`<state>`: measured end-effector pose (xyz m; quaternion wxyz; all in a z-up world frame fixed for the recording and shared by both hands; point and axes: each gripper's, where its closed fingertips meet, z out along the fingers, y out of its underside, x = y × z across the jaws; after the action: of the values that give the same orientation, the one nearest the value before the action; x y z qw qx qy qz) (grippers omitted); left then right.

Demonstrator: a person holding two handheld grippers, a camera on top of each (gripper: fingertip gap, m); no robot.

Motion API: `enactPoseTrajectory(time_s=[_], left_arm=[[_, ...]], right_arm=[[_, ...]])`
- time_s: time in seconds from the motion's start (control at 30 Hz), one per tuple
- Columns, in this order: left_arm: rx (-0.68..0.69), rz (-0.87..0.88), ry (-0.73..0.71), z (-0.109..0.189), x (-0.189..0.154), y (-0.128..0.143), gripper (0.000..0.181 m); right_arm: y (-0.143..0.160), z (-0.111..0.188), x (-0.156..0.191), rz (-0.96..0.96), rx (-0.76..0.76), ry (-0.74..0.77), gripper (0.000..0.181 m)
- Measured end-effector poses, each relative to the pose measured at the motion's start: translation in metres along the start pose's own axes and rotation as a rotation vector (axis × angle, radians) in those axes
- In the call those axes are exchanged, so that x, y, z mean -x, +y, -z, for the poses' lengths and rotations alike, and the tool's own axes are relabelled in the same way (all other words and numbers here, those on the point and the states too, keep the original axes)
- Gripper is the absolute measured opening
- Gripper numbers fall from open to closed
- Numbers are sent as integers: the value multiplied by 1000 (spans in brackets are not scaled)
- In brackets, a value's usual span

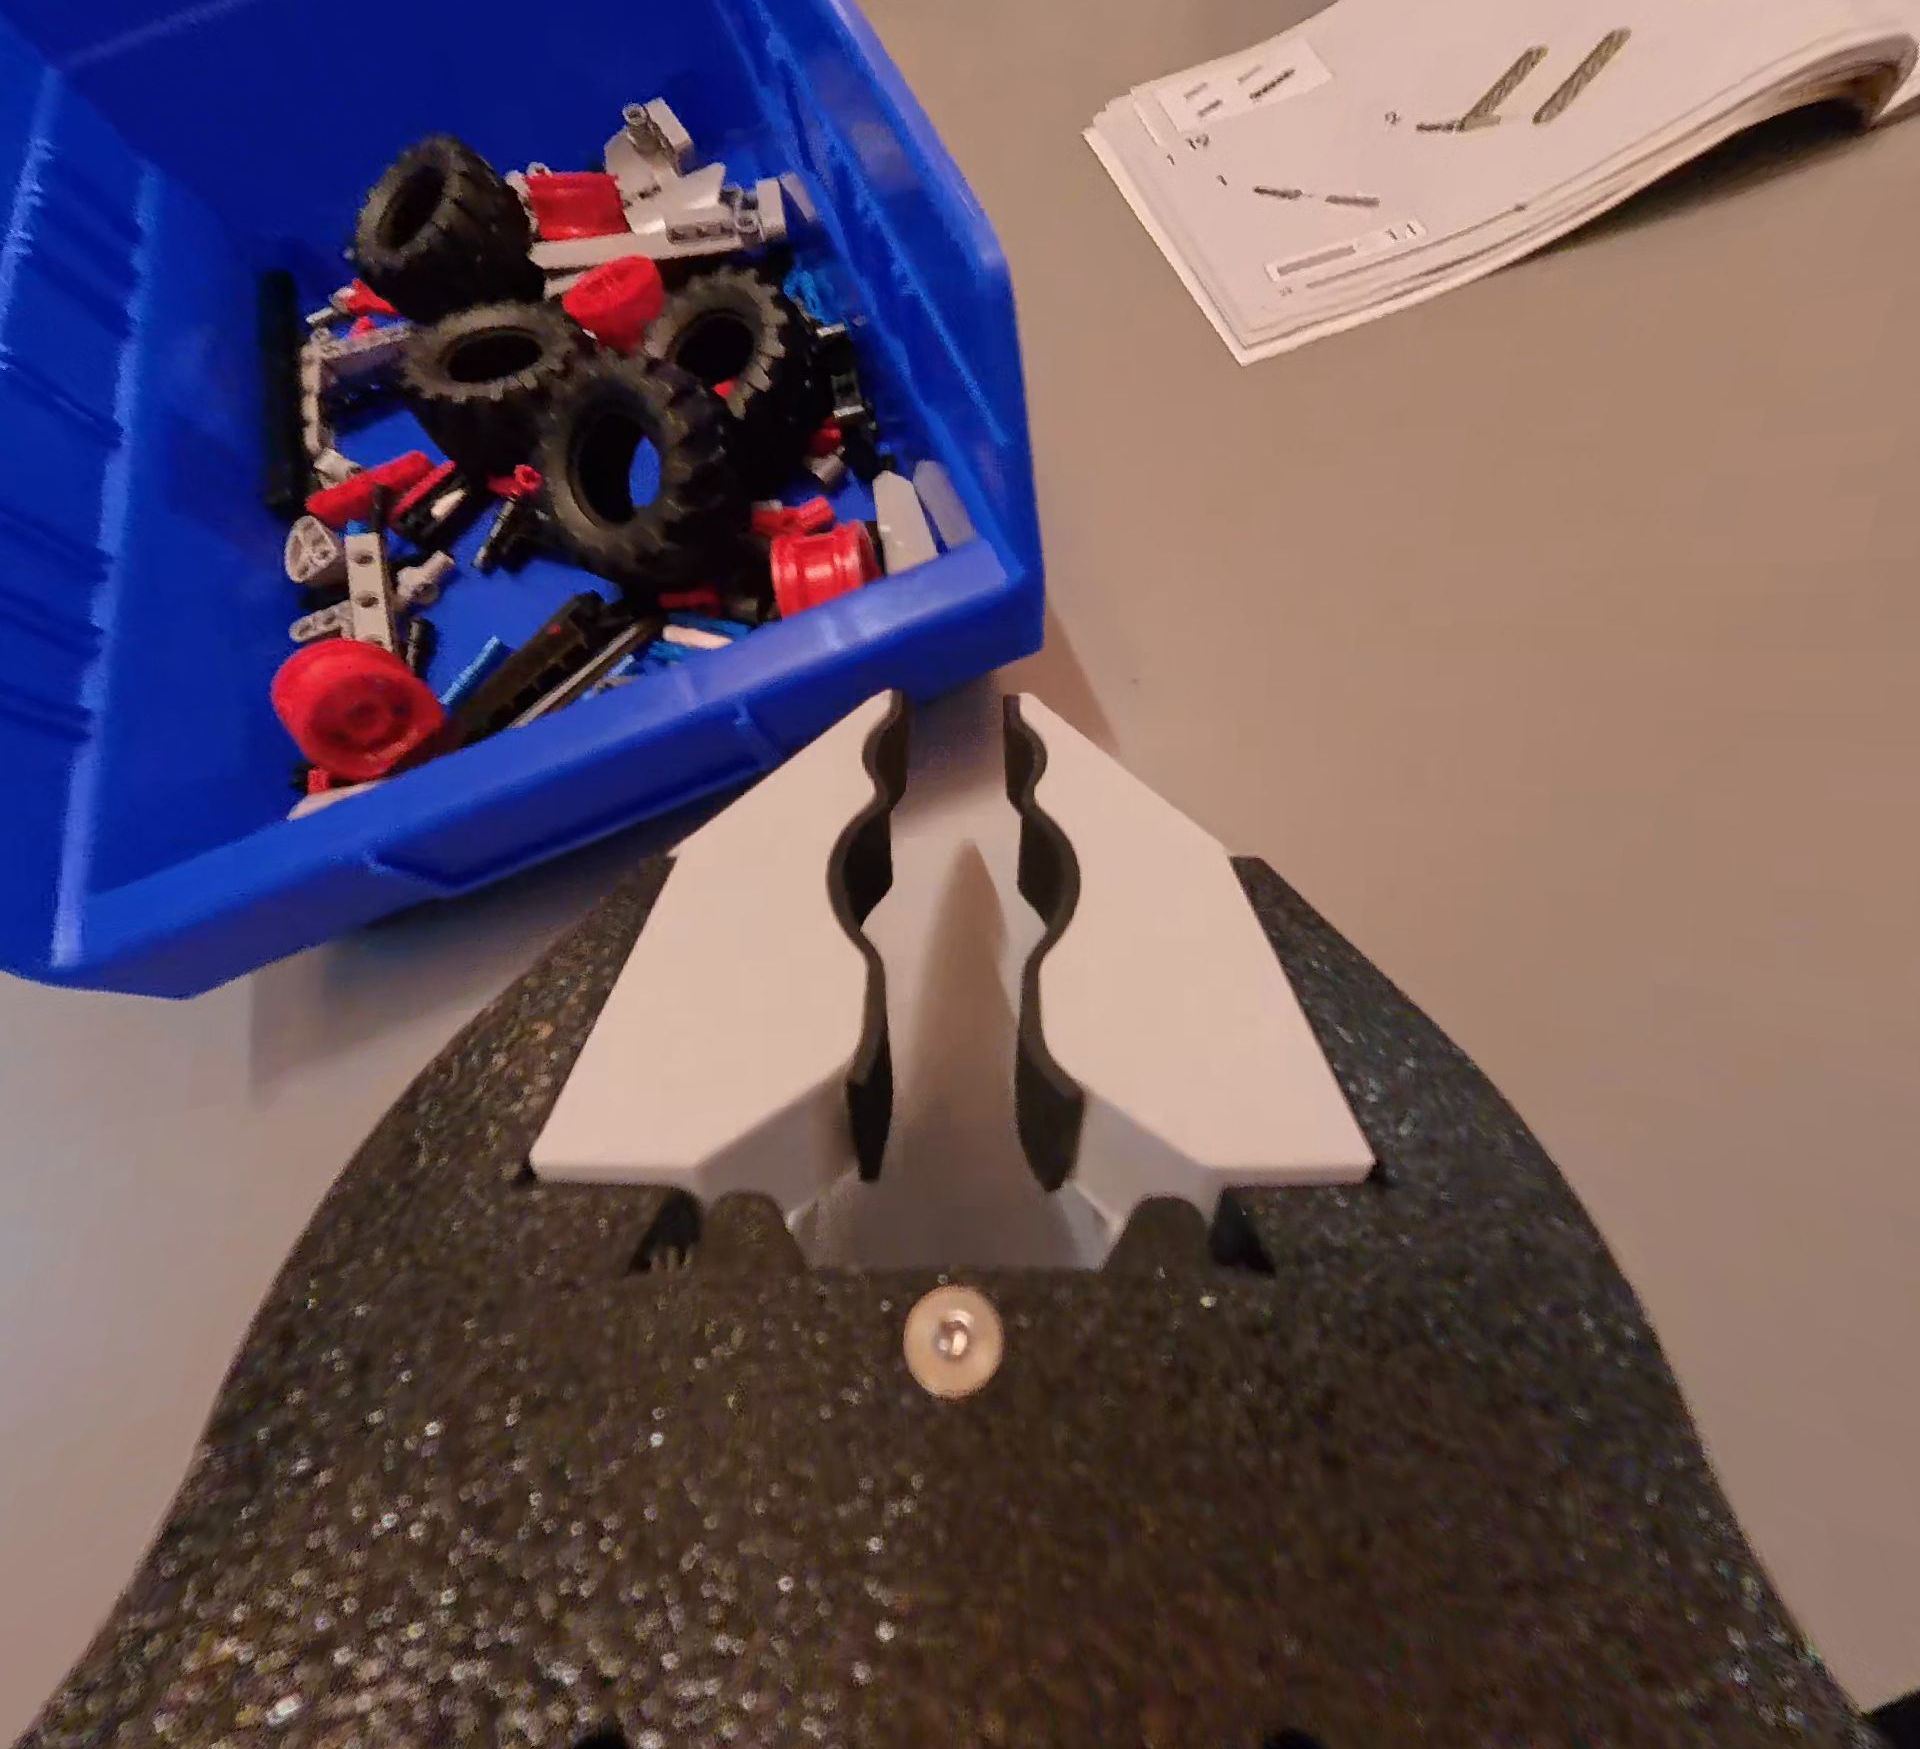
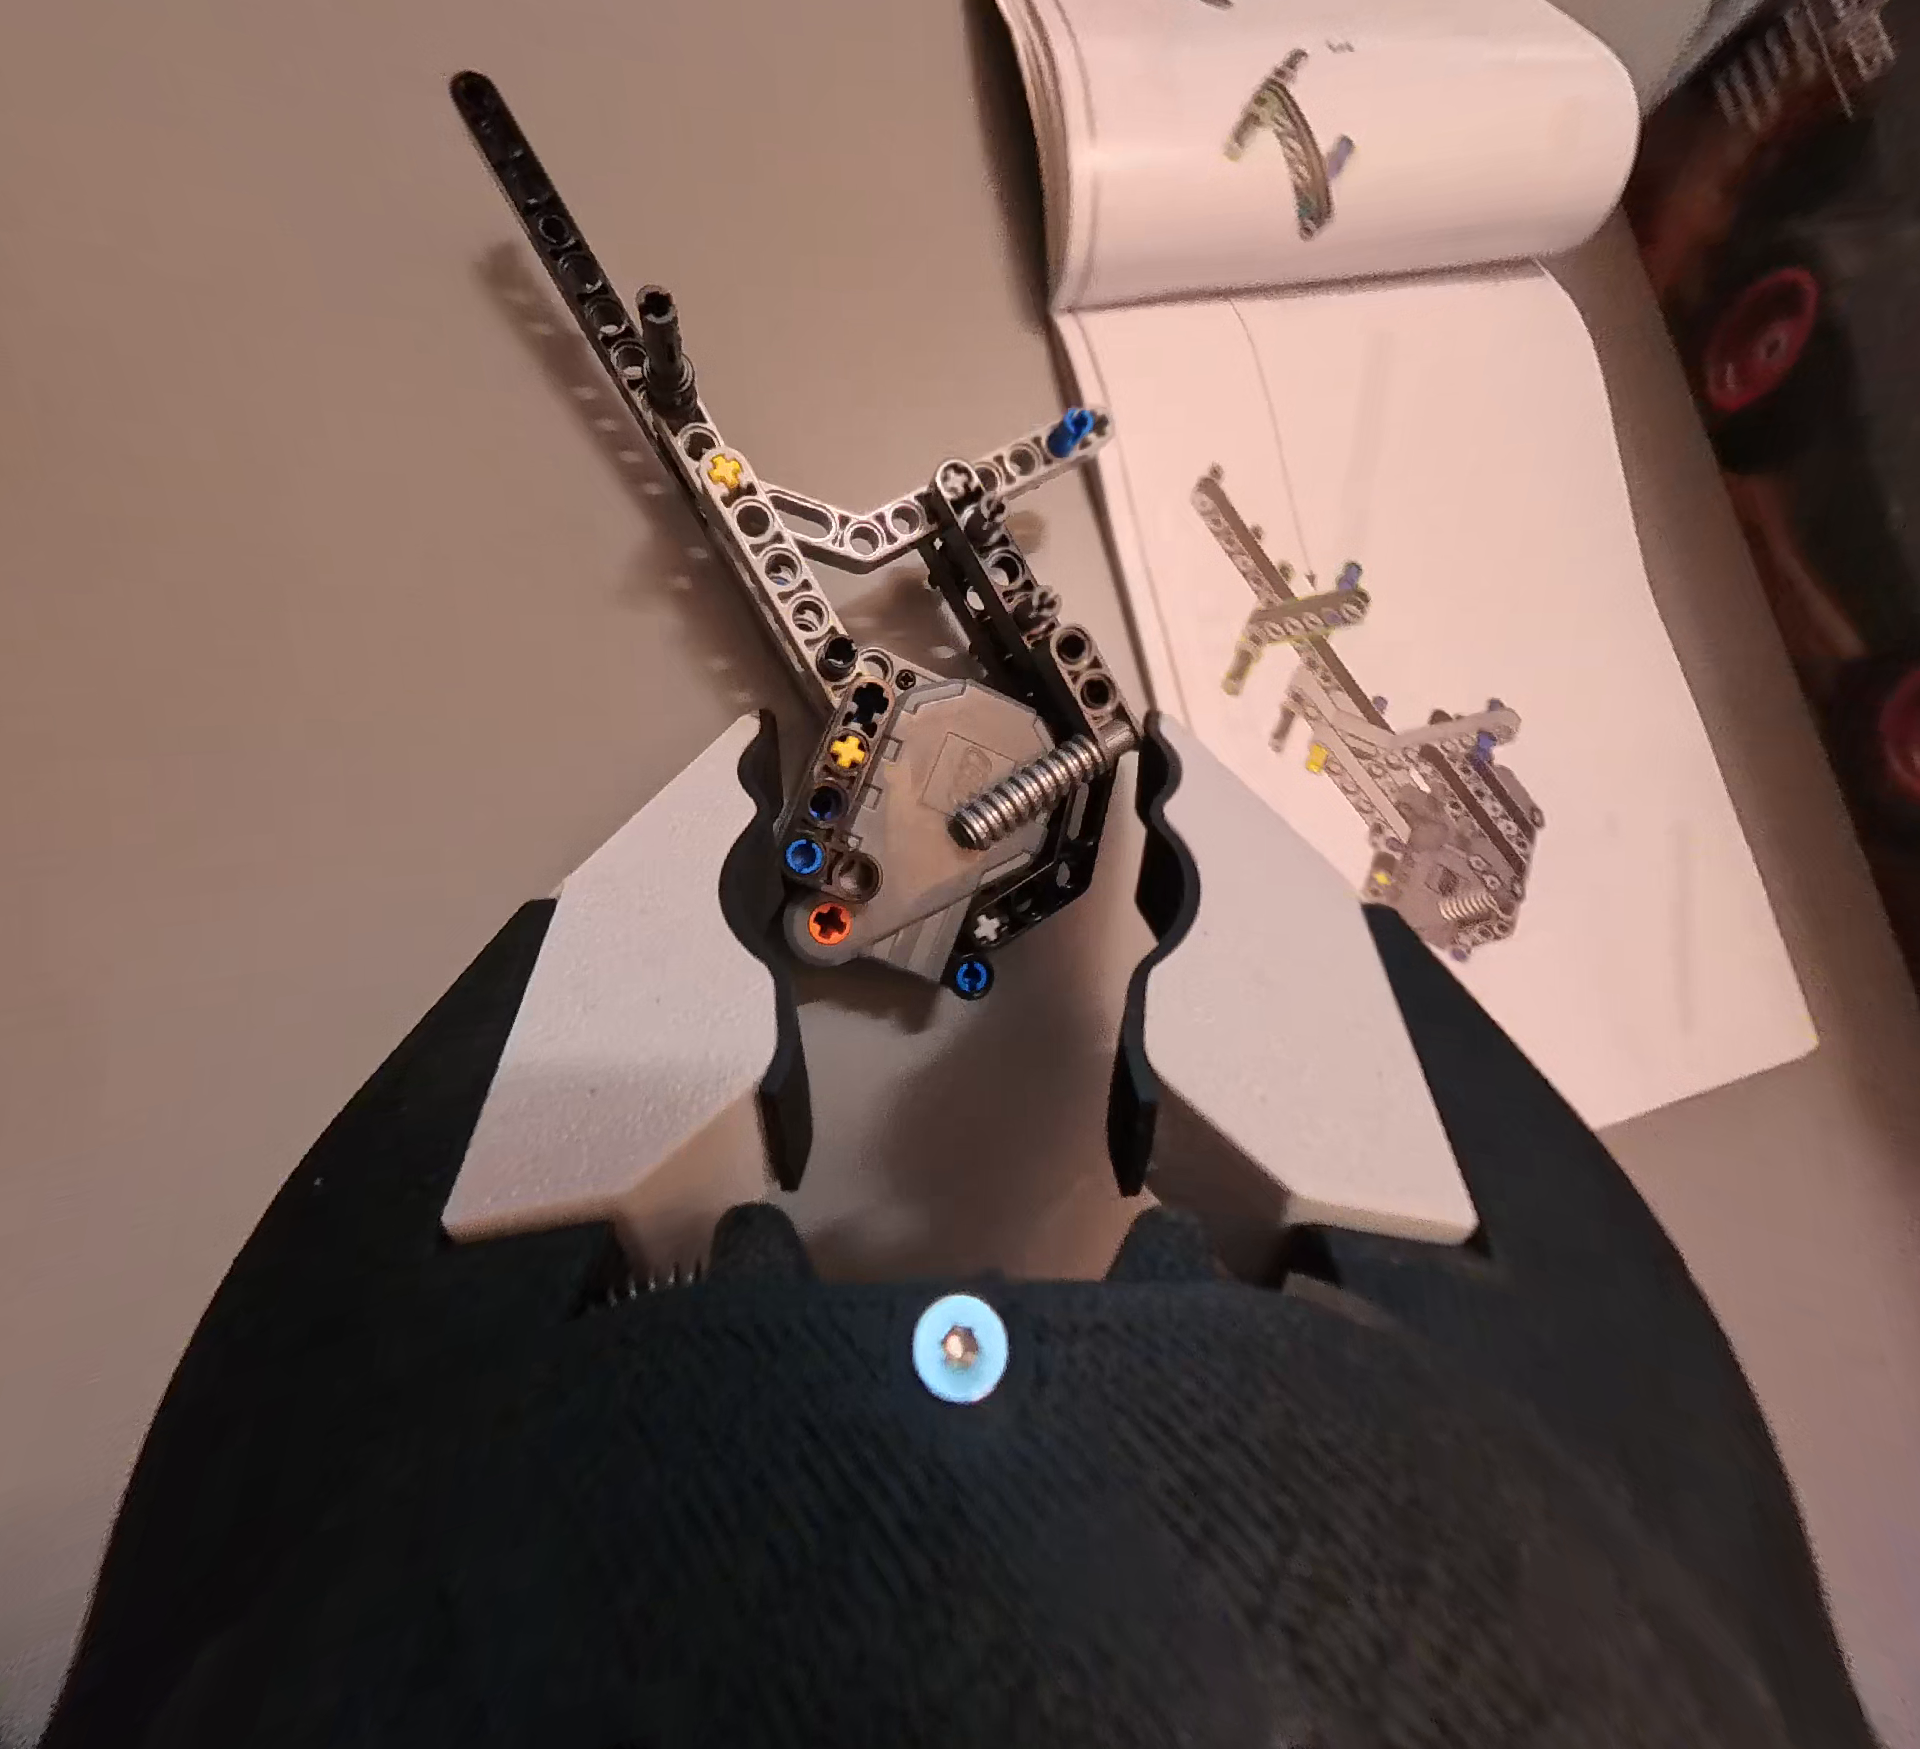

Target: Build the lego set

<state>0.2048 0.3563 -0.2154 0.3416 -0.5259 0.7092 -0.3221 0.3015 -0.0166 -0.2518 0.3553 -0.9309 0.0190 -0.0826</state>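
Observation:
My left gripper (image 1: 957,725) is open and empty. It hovers over the grey table just off the near right corner of a blue bin (image 1: 582,795). The bin holds loose Lego parts: black tyres (image 1: 623,463), red wheel hubs (image 1: 353,707), grey and black beams, and small pins. My right gripper (image 2: 961,743) is shut on a part-built Lego assembly (image 2: 914,795) of grey and black beams with a metal spring. Both pads touch its sides. A long black beam (image 2: 540,224) sticks out of it up and to the left, above the table.
An open instruction booklet (image 2: 1351,764) lies on the table right of the assembly. It also shows in the left wrist view (image 1: 1507,120), right of the bin. A dark set box (image 2: 1797,297) lies at the far right edge. My right fingertips sit around 40 cm from my left ones.

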Motion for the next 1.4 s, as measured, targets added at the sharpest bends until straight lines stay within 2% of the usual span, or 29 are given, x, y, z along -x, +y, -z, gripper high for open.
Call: enactPoseTrajectory(time_s=[0.2, 0.37, 0.47, 0.57, 0.63, 0.7, 0.8, 0.87, 0.93, 1.0, 1.13, 1.23, 1.4], left_arm=[[-55, 30, 19, 5, 24, -19, 15], [-61, 42, 22, 8, 37, -21, 15], [-71, 43, 8, 10, 44, -20, 13], [-81, 53, -15, 9, 52, -21, 11], [-96, 55, -26, 5, 56, -24, 9], [-116, 49, -27, 1, 58, -31, 9], [-133, 22, -64, -4, 72, -44, 6], [-138, 18, -90, -4, 85, -53, 5], [-140, 7, -113, -3, 97, -61, 5], [-176, 4, -148, 1, 108, -71, 4], [-204, 18, -145, -1, 117, -78, 3], [-194, 12, -163, -2, 128, -78, 2], [-124, -12, -123, -9, 135, -77, 0]], right_arm=[[9, 6, -12, 25, 18, -10, 68], [1, 18, -1, 26, -3, -68, 68], [-41, 39, 3, 66, -139, -13, 78], [-92, 51, -3, 65, -317, 71, 76], [-129, 39, 1, 40, -432, 58, 74], [-163, 9, 30, 53, -493, -77, 72], [-193, -46, 64, 119, -441, -135, 62], [-202, -76, 82, 159, -364, -152, 56], [-208, -76, 90, 304, -250, -71, 49], [-232, -62, 85, 383, -313, 54, 46], [-219, -68, 78, 353, -167, 33, 47], [-224, -71, 84, 274, -178, -2, 44], [-257, -90, 124, 170, -317, -138, 44]])
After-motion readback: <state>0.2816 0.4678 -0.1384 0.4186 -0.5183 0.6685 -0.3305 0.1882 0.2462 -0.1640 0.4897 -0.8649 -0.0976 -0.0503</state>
